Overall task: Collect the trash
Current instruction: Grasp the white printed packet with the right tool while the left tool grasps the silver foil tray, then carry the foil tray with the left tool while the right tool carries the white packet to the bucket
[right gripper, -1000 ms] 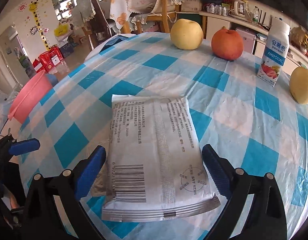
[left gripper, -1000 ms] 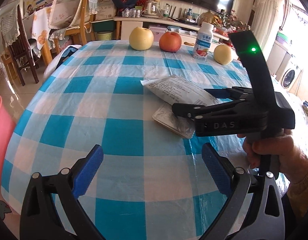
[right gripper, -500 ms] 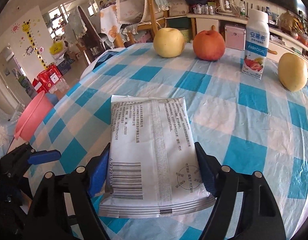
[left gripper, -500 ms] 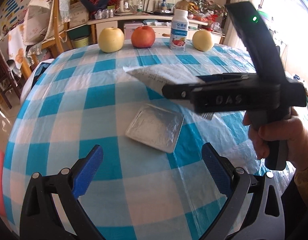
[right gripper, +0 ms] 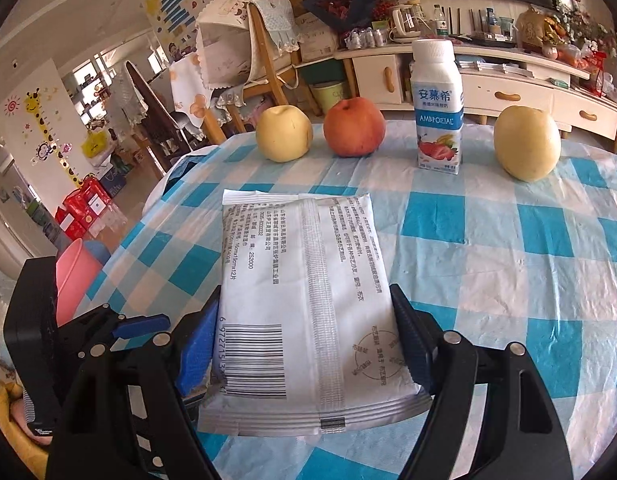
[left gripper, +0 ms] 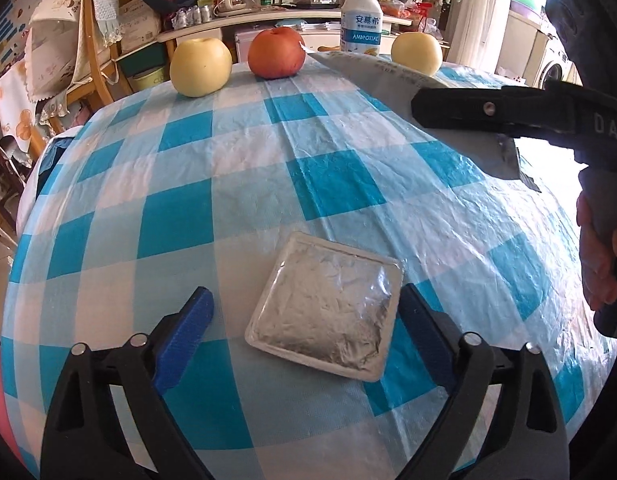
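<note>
A square silver foil packet (left gripper: 328,312) lies flat on the blue-and-white checked tablecloth (left gripper: 180,216). My left gripper (left gripper: 304,308) is open, and its blue fingers straddle the packet's near edge without pinching it. A white printed packet with a barcode (right gripper: 304,292) is clamped between the blue pads of my right gripper (right gripper: 304,340). In the left wrist view this white packet (left gripper: 380,76) hangs above the table at the right, held by the right gripper (left gripper: 488,114), with a person's hand (left gripper: 600,248) on the handle.
Along the far edge stand a yellow apple (right gripper: 283,133), a red apple (right gripper: 354,126), a yogurt bottle (right gripper: 437,108) and another yellow apple (right gripper: 526,142). A pink bin (right gripper: 72,276) sits on the floor to the left. Chairs and a cabinet stand behind.
My right gripper has shut on the white packet and lifted it off the foil packet. My left gripper has moved forward until its open fingers flank the foil packet.
</note>
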`<state>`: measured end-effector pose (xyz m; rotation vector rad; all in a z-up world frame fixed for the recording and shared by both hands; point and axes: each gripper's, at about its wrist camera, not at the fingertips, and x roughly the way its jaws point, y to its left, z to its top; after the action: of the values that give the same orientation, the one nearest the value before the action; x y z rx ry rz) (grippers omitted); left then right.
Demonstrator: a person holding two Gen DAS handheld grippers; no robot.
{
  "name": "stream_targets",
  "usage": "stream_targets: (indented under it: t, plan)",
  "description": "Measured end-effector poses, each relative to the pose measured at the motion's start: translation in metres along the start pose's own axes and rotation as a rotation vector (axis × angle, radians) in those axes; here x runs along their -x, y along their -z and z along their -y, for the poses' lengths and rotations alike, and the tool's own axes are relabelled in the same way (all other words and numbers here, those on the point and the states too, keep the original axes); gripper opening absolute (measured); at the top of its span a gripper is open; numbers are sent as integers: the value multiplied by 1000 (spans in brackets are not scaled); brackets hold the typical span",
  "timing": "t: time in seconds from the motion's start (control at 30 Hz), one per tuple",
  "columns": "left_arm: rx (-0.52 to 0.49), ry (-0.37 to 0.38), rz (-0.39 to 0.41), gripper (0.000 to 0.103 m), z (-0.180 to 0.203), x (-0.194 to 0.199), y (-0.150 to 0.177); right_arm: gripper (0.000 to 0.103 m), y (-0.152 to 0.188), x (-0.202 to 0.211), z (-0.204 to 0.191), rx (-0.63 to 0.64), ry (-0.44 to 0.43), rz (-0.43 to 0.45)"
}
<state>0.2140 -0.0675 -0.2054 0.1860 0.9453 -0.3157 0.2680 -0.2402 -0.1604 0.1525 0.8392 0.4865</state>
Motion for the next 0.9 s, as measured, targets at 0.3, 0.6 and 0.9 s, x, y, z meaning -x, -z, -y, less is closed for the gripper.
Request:
stream_targets:
  t: [0.3,0.6,0.9]
  plan:
    - [-3,-3,20,70,6,1,-4,78,3,5,-6,18,-13,6]
    - [59,-16,41,63,5,5,0,78,7,8,-13,49,-15,8]
    - [145,-9,78,63,-14,27,15,78,15,9,-21,75,-16,2]
